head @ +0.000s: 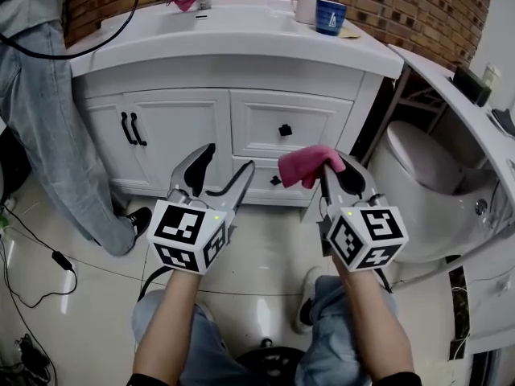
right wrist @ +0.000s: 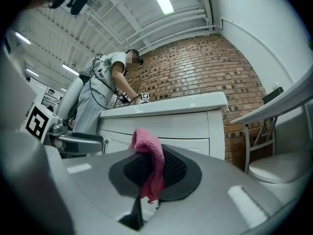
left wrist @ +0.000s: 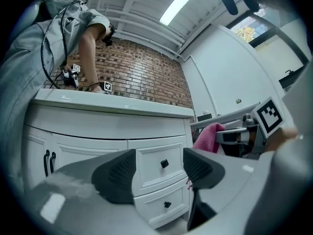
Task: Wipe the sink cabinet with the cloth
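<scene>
Right gripper (head: 334, 171) has its jaws pinched shut on a fuzzy pink cloth (head: 310, 166), in front of the glossy white sink cabinet (head: 193, 127). Left gripper (head: 229, 158) jaws are spread apart with nothing between them.

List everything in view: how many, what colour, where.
Pink cloth: one, pink, held by the right gripper.
White sink cabinet: one, white, straight ahead.
Blue cup: one, blue, on the countertop, right end.
White pump bottle: one, white, beside the cup.
White toilet: one, white, right of the cabinet.
Second person: one, grey clothes, at the cabinet's left.
Left gripper: one, grey, open, empty.
Right gripper: one, grey, shut on the cloth.
</scene>
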Available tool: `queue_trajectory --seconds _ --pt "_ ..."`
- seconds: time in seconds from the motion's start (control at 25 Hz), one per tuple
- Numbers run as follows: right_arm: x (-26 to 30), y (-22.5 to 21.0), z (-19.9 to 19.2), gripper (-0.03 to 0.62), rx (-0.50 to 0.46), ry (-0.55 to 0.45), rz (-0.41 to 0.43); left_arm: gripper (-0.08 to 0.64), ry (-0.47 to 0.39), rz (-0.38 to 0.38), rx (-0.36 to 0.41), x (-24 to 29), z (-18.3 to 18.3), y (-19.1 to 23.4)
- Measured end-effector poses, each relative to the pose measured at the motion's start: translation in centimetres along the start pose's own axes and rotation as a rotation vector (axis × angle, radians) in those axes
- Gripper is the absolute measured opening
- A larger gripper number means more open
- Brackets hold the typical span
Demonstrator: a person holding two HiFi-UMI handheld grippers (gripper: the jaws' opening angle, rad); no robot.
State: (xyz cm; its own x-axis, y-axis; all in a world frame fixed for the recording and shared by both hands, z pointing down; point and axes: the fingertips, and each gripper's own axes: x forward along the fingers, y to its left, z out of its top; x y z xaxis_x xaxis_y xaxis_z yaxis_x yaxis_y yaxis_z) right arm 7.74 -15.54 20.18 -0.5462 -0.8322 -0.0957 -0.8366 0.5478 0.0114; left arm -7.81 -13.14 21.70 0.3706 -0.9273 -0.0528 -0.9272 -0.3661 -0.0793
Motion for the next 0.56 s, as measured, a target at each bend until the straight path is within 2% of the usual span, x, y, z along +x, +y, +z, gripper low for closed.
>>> queue_trajectory --seconds 0.56 --pt "0.5 1.4 0.1 0.025 0.001 -0.001 0.035 0.301 -0.003 0.008 0.011 0.5 0.1 -0.4"
